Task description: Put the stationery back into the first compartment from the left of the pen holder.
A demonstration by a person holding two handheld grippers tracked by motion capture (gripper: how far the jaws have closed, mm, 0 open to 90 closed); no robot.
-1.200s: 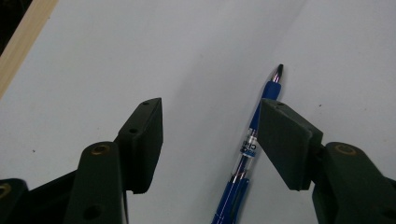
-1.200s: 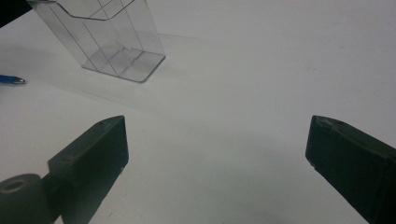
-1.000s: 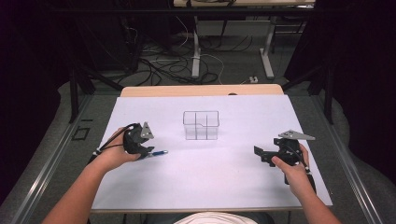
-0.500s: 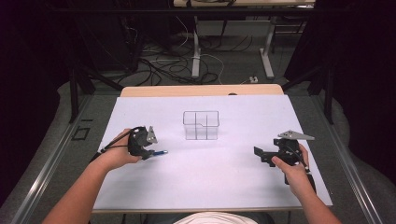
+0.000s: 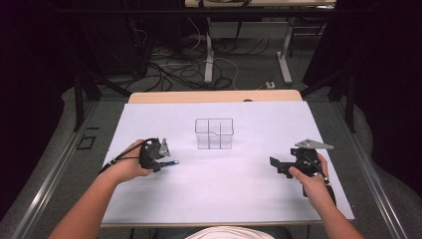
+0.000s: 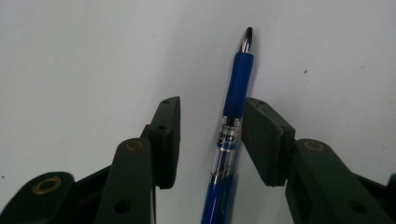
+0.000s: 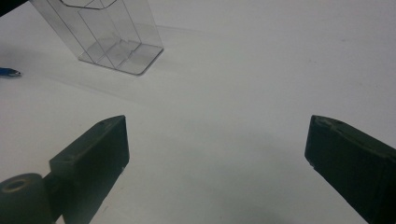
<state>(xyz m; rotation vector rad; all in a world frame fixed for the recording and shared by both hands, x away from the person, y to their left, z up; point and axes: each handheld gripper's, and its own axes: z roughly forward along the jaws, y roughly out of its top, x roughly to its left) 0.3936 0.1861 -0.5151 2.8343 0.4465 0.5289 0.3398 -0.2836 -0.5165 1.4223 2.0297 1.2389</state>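
Dark room w/ cables on the floor beyond; my table (image 5: pixel 149 199) has a white top, wooden strip along its far edge. On it, near the middle & a bit toward the far side, stands a clear plastic box (image 5: pixel 214 133) split into compartments, upright. In my right tool's view the box (image 7: pixel 100 35) sits far off at upper left.

My right tool (image 5: pixel 278 167) is at the right side of the table, well apart from the box, jaws spread wide w/ nothing between them, bare white top under them.

My left tool (image 5: pixel 166 162) is at the left side, low over the table, front-left of the box. Its jaws have just been closing & the pen lies between them. In the left tool view one pad (image 6: pixel 264 140) looks to be touching the barrel or just beside it; the other pad (image 6: pixel 169 140) is clear of it w/ a gap, so no pinch yet.

Blue pen (image 6: pixel 229 140): flat on the table, tip pointing away from my hand, past the jaw ends. From above, the pen's (image 5: pixel 172 163) end pokes out of the tool toward the table's middle.
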